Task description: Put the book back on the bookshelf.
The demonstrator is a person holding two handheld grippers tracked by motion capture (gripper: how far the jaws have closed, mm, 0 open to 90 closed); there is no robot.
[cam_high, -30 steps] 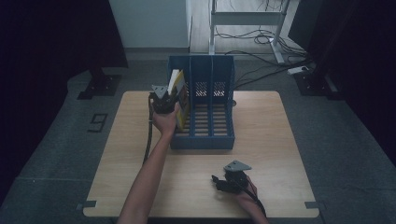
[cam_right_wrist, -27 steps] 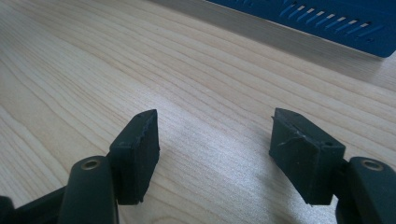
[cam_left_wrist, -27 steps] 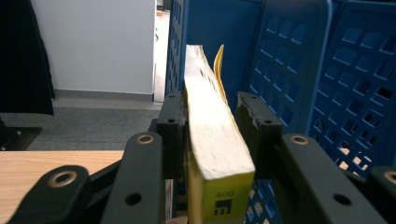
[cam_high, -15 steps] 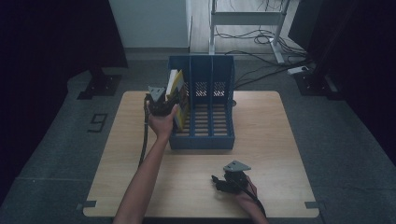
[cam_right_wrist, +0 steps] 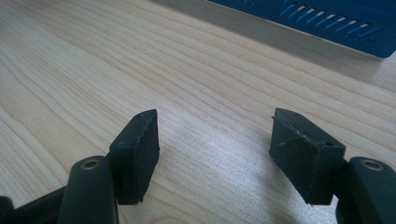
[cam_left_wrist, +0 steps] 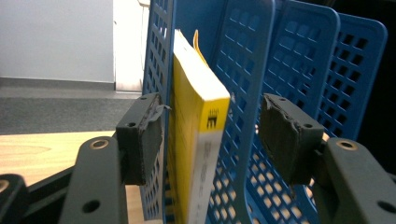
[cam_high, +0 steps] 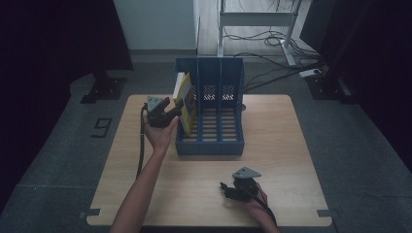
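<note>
1. A person's left forearm reaches up from the bottom edge of the high view across the wooden table (cam_high: 272, 141), holding the left gripper (cam_high: 171, 112) level beside the left end of a blue file rack (cam_high: 210, 145), jaws pointing toward it.
2. The left gripper's jaws have just been opening. In the left gripper view its pads (cam_left_wrist: 147, 140) stand apart on either side of a yellow book (cam_left_wrist: 198, 140) and do not press on it, so the book is released. One of the rack's dividers also lies between the jaws.
3. The right hand rests low at the near edge of the table, well apart from the rack. The right gripper (cam_high: 228, 188) is unclenched, its jaws wide apart over bare wood with nothing between them.
4. The blue file rack stands near the middle of the table, with a slotted base and tall perforated dividers forming three compartments.
5. The yellow book (cam_high: 184, 99) stands upright on its edge in the leftmost compartment, spine toward the person, tilted slightly against a wall.
6. The other two compartments show their slotted floors.
7. The table is pale wood grain and sits on grey carpet.
8. Beyond it is a light wall, a metal desk frame (cam_high: 255, 22) and loose cables (cam_high: 272, 68) on the floor; the sides of the room are dark.
</note>
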